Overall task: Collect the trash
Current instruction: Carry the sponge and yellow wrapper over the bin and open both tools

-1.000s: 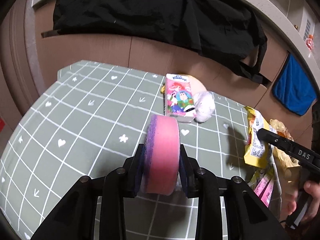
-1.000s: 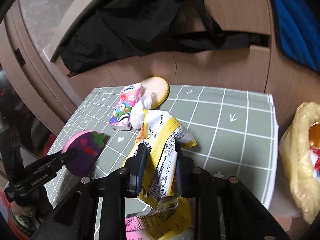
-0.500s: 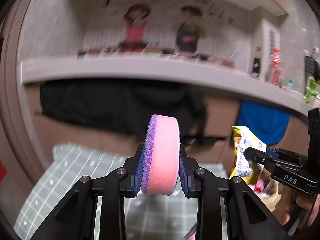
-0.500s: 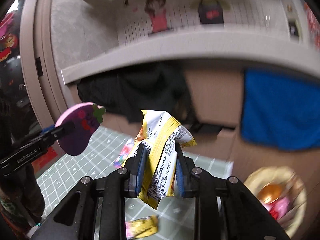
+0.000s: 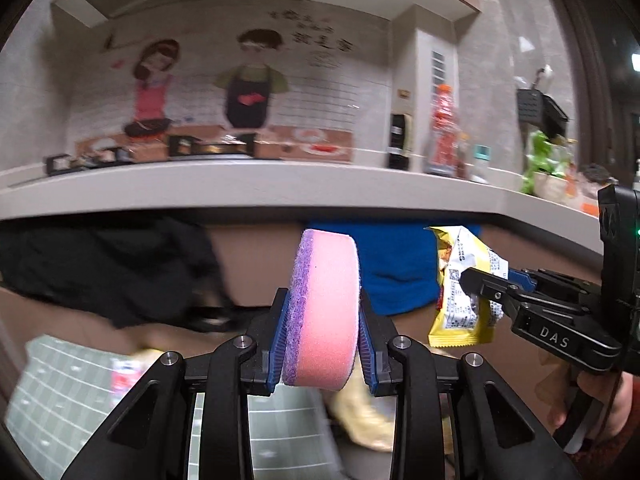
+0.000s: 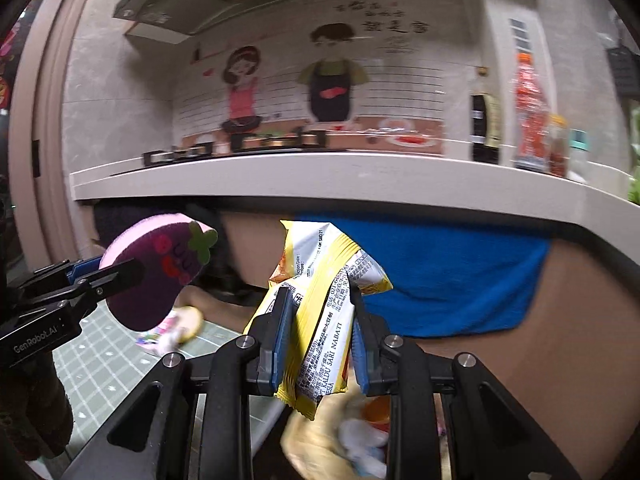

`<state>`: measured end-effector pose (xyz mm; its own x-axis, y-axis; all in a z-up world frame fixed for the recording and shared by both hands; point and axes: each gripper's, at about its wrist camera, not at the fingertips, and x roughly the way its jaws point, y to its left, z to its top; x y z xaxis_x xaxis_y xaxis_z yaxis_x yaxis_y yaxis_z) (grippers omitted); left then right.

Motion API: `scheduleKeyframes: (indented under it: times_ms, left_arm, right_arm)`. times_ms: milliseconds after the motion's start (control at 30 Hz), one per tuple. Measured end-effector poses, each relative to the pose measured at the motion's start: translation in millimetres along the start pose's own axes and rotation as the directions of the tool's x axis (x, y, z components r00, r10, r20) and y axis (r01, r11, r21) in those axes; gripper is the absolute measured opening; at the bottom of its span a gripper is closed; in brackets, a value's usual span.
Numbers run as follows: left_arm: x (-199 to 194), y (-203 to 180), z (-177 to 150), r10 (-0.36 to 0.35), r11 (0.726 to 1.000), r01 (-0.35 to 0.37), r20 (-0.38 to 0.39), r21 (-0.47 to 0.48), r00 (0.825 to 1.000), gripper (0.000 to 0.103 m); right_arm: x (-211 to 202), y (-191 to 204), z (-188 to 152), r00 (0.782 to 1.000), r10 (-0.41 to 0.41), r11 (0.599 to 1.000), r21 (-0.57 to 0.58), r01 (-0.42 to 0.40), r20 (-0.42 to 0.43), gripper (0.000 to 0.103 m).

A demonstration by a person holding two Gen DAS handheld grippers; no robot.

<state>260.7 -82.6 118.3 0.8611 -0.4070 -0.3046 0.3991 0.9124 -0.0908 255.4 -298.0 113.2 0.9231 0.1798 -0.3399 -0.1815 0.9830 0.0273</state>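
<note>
My left gripper (image 5: 322,336) is shut on a round pink and purple sponge (image 5: 325,308) and holds it in the air; the sponge also shows in the right wrist view (image 6: 156,272), with a face on its purple side. My right gripper (image 6: 318,336) is shut on a crumpled yellow snack wrapper (image 6: 324,312), also lifted; the wrapper also shows in the left wrist view (image 5: 464,284). A yellowish bag with trash (image 6: 348,436) lies below the right gripper, blurred.
The green checked table mat (image 5: 72,396) lies below, with a pink tissue pack (image 6: 160,336) and a yellow round thing (image 6: 188,322) on it. A blue cloth (image 6: 448,276) and black cloth (image 5: 104,264) hang under a grey counter (image 5: 280,188).
Both grippers have lifted and tilted up from the table with their loads still held. The view now faces the counter and wall, and the table has dropped to the bottom.
</note>
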Motion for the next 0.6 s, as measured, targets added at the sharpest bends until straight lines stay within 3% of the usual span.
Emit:
scheduleKeyframes:
  times_ms: [233, 600]
  left_arm:
    - [50.2, -48.7, -14.2, -0.105, 0.994, 0.105, -0.078, -0.012, 0.991, 0.032]
    - [108.9, -68.6, -29.9, -0.135, 0.991, 0.129, -0.17, -0.045, 0.976, 0.032]
  right_arm:
    - [-10.5, -53.8, -14.9, 0.996, -0.08, 0.995, 0.056, 0.082, -0.026, 0.024]
    - [7.7, -88.6, -36.7, 0.991, -0.104, 0.99, 0.091, 0.112, -0.085, 0.025]
